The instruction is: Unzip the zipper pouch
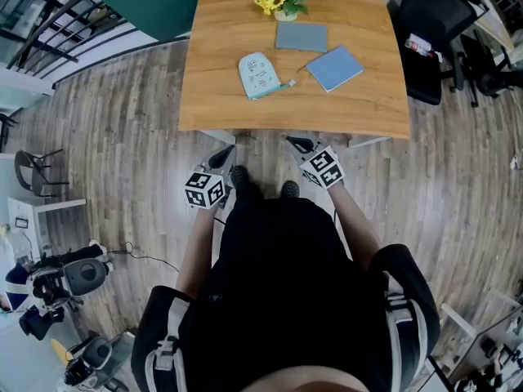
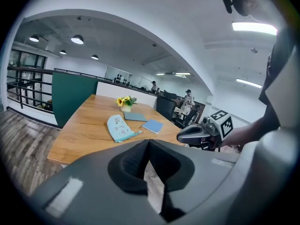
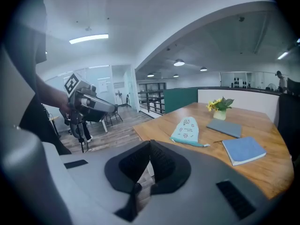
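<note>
A light blue zipper pouch (image 1: 259,75) with small printed figures lies flat on the wooden table (image 1: 221,47), its strap end pointing right. The same pouch (image 2: 119,128) shows in the left gripper view, and the pouch (image 3: 186,130) in the right gripper view. My left gripper (image 1: 223,156) hangs shut and empty over the floor, short of the table's near edge. My right gripper (image 1: 301,144) is likewise shut and empty beside it. Both stay well clear of the pouch. The left gripper's own view has its jaws (image 2: 148,146) meeting, and so do the right gripper's jaws (image 3: 150,149).
A pot of yellow flowers (image 1: 283,1) stands at the table's far side. A grey notebook (image 1: 301,37) and a blue notebook (image 1: 334,68) lie right of the pouch. A black office chair (image 1: 429,35) stands at the table's right. The person's shoes (image 1: 245,188) are near the table edge.
</note>
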`<state>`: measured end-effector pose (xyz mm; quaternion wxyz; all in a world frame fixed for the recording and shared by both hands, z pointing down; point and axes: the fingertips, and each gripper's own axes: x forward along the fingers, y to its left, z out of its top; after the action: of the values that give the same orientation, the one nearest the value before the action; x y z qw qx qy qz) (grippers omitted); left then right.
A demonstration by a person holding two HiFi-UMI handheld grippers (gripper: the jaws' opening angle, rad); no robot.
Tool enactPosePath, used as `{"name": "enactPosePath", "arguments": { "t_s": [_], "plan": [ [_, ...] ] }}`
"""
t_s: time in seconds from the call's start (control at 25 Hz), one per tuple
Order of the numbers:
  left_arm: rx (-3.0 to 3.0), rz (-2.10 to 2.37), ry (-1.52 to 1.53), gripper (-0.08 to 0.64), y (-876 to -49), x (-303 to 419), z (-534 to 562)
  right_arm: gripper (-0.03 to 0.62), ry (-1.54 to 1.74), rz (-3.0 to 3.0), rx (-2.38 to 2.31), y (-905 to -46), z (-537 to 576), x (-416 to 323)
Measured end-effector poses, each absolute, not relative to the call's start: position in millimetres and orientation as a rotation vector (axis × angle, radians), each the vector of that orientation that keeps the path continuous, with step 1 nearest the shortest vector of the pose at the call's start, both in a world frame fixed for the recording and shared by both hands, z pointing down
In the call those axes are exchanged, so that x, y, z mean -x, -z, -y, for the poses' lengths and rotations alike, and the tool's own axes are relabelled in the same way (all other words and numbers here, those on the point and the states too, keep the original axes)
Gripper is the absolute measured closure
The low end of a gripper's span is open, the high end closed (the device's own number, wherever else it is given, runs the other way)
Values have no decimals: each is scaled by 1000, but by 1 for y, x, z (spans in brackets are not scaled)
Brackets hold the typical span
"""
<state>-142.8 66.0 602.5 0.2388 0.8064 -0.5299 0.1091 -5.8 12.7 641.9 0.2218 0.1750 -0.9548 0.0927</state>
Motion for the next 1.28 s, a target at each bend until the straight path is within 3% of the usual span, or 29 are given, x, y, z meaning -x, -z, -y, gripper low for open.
{"name": "enactPosePath", "arguments": {
  "t_s": [0.28,0.48,0.8,1.28],
  "plan": [
    [-2215,1455,-291,561,-602,138,-66,584,-205,2631,-462,-641,-14,3],
    [-2195,1450,-288,491,-604,138,-65,493,-197,2632,-474,-640,-12,3],
    [-2140,1507,-283,371,-608,147,-54,294,-156,2614,-519,-645,10,1],
    [-2143,1398,-219,364,-624,179,-2,273,-175,2590,-635,-648,44,27]
  ]
}}
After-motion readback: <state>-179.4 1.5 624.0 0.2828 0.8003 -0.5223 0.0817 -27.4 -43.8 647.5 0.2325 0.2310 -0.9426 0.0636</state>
